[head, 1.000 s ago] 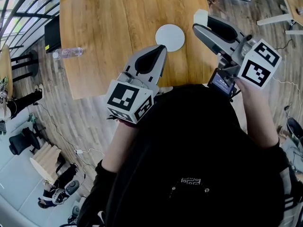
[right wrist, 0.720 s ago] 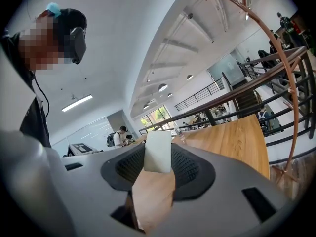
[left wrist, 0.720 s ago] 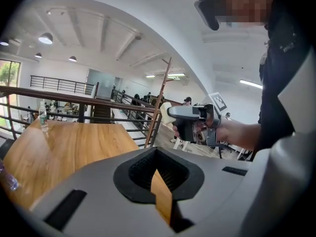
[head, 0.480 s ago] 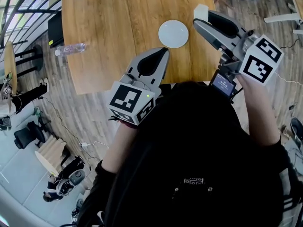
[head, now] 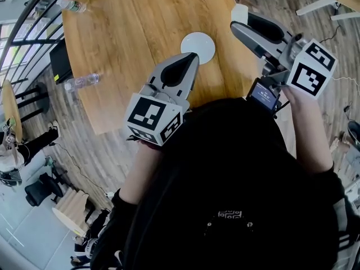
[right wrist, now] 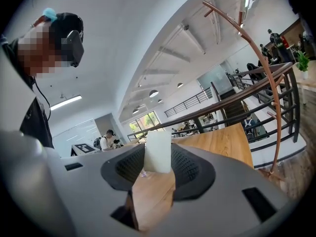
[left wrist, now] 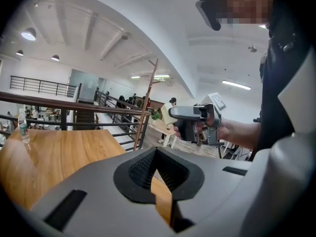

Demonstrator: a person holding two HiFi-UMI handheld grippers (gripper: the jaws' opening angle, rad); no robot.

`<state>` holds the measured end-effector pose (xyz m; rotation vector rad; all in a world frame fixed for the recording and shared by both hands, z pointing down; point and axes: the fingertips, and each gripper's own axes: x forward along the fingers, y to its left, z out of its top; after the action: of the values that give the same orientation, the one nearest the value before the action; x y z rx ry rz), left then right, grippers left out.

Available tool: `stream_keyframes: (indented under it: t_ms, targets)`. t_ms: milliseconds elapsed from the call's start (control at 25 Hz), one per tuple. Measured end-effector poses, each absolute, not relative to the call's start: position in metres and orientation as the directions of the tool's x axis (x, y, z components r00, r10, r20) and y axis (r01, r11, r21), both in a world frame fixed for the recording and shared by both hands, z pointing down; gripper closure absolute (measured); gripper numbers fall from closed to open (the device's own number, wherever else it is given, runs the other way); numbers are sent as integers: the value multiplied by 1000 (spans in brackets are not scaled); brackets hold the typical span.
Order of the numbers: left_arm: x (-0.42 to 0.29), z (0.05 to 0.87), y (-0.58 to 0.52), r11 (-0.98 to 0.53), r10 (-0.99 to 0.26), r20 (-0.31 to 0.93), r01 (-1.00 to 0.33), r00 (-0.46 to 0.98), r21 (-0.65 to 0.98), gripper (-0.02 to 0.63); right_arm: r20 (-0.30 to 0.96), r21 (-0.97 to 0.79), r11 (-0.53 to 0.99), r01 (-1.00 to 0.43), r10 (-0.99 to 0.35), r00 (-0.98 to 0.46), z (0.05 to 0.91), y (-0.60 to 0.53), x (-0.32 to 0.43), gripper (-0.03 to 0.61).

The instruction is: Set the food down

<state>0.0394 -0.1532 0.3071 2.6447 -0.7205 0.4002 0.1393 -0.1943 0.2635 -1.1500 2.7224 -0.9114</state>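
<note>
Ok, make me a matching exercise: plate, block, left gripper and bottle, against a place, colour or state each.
1. plate
2. block
3. left gripper
4. bottle

A. shut, nothing in it
B. clear, by the table's left edge
C. clamped in the right gripper
D. white, bare

Pairs: 1-D, 2-C, 3-A, 4-B

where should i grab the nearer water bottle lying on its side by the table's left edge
Probably grip the water bottle across the middle of its body, coming down from above with the jaws either side of its width. It lies flat on the table, so the round sides are free there. The left gripper, shut and empty, is the nearer one.
</note>
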Motion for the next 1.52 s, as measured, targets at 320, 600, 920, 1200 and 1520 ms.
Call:
stream_keyframes:
  t_ms: [320, 600, 920, 1200, 1520]
  targets:
    - [31, 294, -163, -802, -436, 334, -529, 836, 277, 614, 195, -516, 556, -651, -664, -722, 251, -195, 126, 405]
    - [20, 302, -173, -797, -446, 334, -538, 830, 274, 614, 222, -520, 554, -650, -647, -729, 265, -202, 116, 403]
    - [8, 298, -178, -770, -478, 345, -574, 808, 278, 614, 250, -516, 566, -643, -619, -745, 263, -207, 103, 403]
    - [6, 299, -174, -752, -491, 355, -593, 795, 289, 614, 280, -521, 566, -639, -594, -755, 268, -206, 102, 403]
    - [-2, 303, -178, -722, -507, 371, -618, 778, 311, 615, 307, -522, 578, -627, -558, -771, 274, -217, 92, 403]
